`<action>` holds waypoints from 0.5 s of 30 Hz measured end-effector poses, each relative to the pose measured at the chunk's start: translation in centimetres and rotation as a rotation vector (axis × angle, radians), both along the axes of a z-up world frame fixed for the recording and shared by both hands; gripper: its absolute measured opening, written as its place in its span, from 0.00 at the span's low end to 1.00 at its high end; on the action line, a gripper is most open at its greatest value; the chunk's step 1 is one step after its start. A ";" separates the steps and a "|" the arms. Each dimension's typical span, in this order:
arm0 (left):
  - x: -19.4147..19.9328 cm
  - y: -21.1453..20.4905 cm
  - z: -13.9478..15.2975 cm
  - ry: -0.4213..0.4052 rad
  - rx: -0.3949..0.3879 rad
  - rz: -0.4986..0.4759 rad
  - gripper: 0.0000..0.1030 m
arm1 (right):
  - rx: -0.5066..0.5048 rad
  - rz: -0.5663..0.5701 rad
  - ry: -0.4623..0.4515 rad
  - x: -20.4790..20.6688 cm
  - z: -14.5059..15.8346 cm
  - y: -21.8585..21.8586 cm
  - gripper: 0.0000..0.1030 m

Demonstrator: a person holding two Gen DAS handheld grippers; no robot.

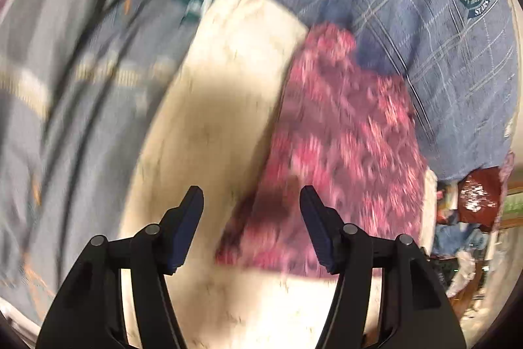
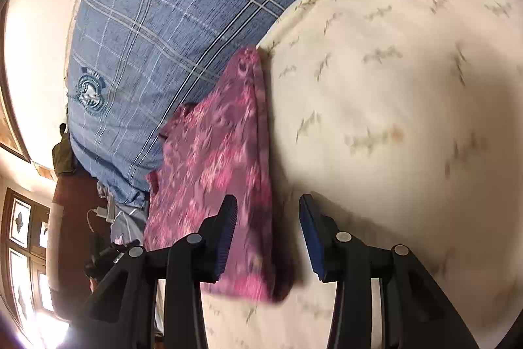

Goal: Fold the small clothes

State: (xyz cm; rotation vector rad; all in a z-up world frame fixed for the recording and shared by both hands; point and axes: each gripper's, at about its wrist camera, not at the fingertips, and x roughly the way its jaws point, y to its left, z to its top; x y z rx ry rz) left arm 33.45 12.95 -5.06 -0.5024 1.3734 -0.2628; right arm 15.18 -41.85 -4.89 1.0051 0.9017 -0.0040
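Left wrist view: I'm holding the left gripper apart with nothing between its jaws, hovering over the pink floral garment. Right gripper is sitting narrower, also empty. Garment is lying mid-frame on the cream sheet, beside the blue plaid pillow. It's looking already folded into a narrow strip, so I'm judging one fold or a tidy-up remaining.

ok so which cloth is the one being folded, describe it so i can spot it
Find the cream sheet with faint leaf prints that covers the bed. The pink floral cloth lies on it in a narrow folded strip, against the blue plaid pillow. It is the only pink, flower-patterned piece there.
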 end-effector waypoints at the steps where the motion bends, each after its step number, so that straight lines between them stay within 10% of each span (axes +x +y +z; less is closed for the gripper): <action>1: -1.0 0.1 -0.1 0.006 -0.035 0.002 0.58 | 0.012 0.003 0.002 -0.3 0.1 0.5 0.42; 15: -3.9 -2.5 -2.2 0.035 -0.276 0.140 0.71 | 0.155 -0.025 -0.047 -1.5 -0.8 4.4 0.47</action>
